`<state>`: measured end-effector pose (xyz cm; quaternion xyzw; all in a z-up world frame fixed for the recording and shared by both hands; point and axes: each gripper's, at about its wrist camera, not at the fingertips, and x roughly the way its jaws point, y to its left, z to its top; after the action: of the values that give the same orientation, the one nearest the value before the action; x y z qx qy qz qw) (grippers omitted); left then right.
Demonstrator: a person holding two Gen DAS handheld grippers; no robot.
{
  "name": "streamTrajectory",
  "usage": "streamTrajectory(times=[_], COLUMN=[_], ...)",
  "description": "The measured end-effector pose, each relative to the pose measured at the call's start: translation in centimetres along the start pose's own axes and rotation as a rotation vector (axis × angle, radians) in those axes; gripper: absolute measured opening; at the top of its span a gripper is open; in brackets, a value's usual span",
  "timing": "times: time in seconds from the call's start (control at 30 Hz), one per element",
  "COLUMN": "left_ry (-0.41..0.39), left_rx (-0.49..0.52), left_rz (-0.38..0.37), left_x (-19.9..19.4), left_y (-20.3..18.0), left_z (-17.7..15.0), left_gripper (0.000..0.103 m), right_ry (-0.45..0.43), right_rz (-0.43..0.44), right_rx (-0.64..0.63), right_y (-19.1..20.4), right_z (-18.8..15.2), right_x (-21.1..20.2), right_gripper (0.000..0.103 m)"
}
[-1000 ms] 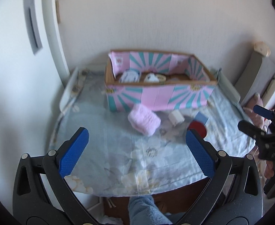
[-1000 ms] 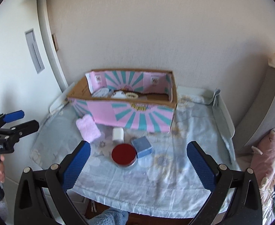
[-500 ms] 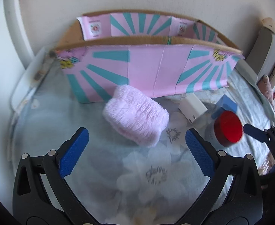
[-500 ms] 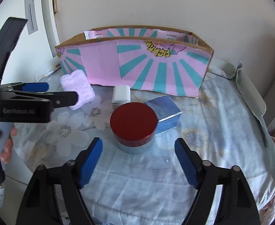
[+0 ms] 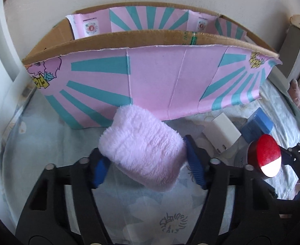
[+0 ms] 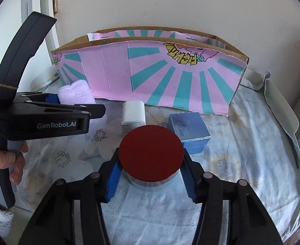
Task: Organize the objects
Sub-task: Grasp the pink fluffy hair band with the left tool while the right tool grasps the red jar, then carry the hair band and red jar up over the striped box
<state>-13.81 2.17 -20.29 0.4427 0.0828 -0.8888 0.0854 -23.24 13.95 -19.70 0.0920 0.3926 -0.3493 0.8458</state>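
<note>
My left gripper (image 5: pixel 148 159) is shut on a fluffy pink cloth (image 5: pixel 142 149), its blue pads pressing both sides, just in front of the pink and teal cardboard box (image 5: pixel 150 83). The cloth also shows in the right wrist view (image 6: pixel 75 96). My right gripper (image 6: pixel 151 174) is shut on a round tin with a red lid (image 6: pixel 151 154), which rests on the floral sheet (image 6: pixel 242 163). The tin also shows in the left wrist view (image 5: pixel 265 157). The box's inside is hidden from both views.
A white ribbed charger (image 6: pixel 134 115) and a blue box (image 6: pixel 188 131) lie between the tin and the cardboard box (image 6: pixel 150 69). The left gripper's body (image 6: pixel 43 120) and the hand holding it fill the left of the right wrist view. A wall stands behind.
Both grippers moved forward and down to the table. The left closed on the pink cloth and the right closed on the red-lidded tin; both were open before.
</note>
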Motion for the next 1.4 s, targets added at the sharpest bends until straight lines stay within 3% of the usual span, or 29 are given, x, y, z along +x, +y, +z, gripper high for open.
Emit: streamTrajectory(times=[0.27, 0.6, 0.83, 1.07, 1.4], left_ry=[-0.012, -0.044, -0.075, -0.114, -0.168], left_rx=[-0.013, -0.052, -0.162, -0.19, -0.19], left_rz=[-0.022, -0.025, 0.042, 0.1, 0.129], left_x=[-0.9, -6.3, -13.8, -19.3, -22.5], left_y=[0.1, -0.5, -0.3, -1.2, -1.3], left_z=[0.6, 1.5, 1.9, 2.5, 3.6], left_gripper=[0.042, 0.042, 0.042, 0.042, 0.042], right_ry=[0.01, -0.003, -0.044, -0.092, -0.137], right_rz=[0.015, 0.04, 0.027, 0.001, -0.036], right_rx=[0.018, 0.013, 0.052, 0.082, 0.117], right_y=[-0.2, 0.0, -1.0, -2.0, -3.8], right_z=[0.2, 2.7, 6.6, 9.5, 10.9], right_x=[-0.2, -3.7, -9.4, -14.6, -17.0], right_gripper=[0.05, 0.05, 0.05, 0.05, 0.05])
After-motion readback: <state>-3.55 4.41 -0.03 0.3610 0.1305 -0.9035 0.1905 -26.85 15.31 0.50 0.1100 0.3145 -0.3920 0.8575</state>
